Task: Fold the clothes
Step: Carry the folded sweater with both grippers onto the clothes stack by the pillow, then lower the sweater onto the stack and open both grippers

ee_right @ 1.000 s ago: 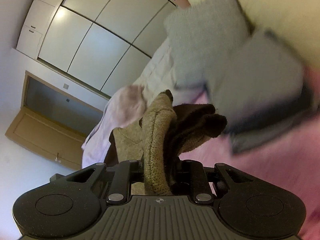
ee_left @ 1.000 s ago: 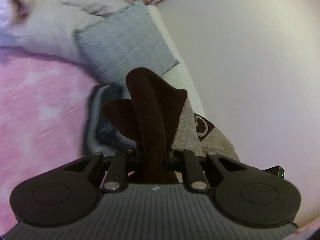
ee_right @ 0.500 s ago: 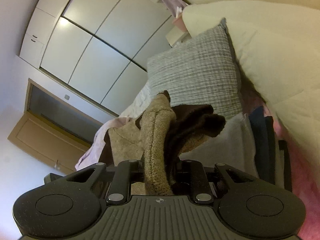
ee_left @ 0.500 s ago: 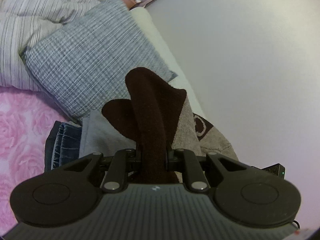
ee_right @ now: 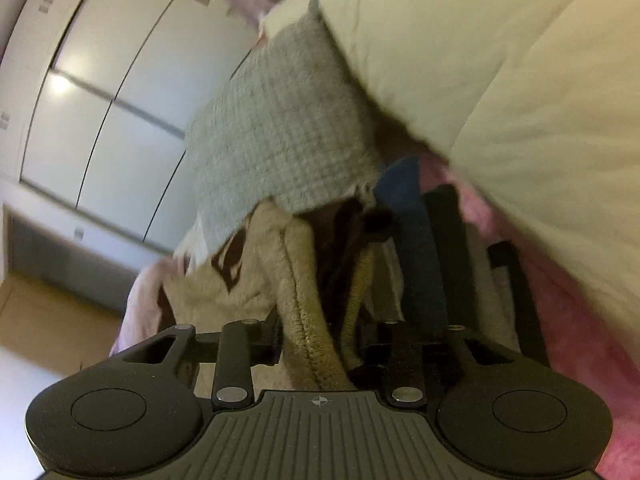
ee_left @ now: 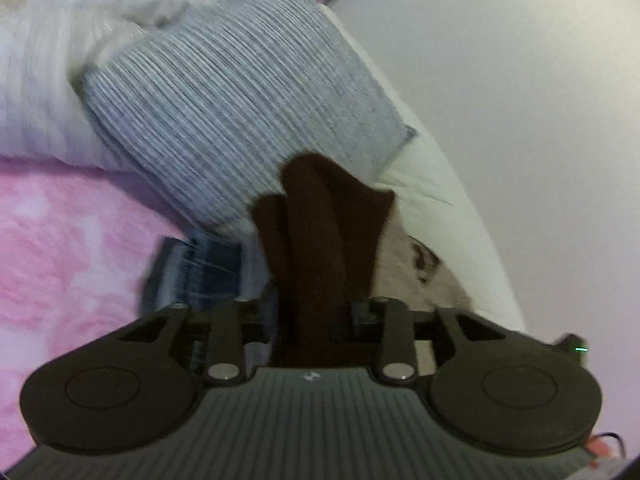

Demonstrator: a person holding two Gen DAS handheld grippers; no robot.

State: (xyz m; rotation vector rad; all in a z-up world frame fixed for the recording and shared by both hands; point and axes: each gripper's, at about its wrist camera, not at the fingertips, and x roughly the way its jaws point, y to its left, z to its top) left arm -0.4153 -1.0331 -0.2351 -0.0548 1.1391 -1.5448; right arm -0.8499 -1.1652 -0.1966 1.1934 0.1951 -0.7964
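Both claws are opening. The left claw (ee_left: 314,312) has a dark brown knitted fold between its jaws. The right claw (ee_right: 320,340) has the tan ribbed edge of the same brown-and-tan knitted sweater (ee_right: 240,280). It lies on a stack of folded clothes (ee_right: 416,248) on the pink bed, before a grey woven pillow (ee_left: 240,92). Best let go fully, then draw straight back so nothing snags.

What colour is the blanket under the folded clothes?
Pink, with a paler mottled pattern; the blanket shows best in the left wrist view.
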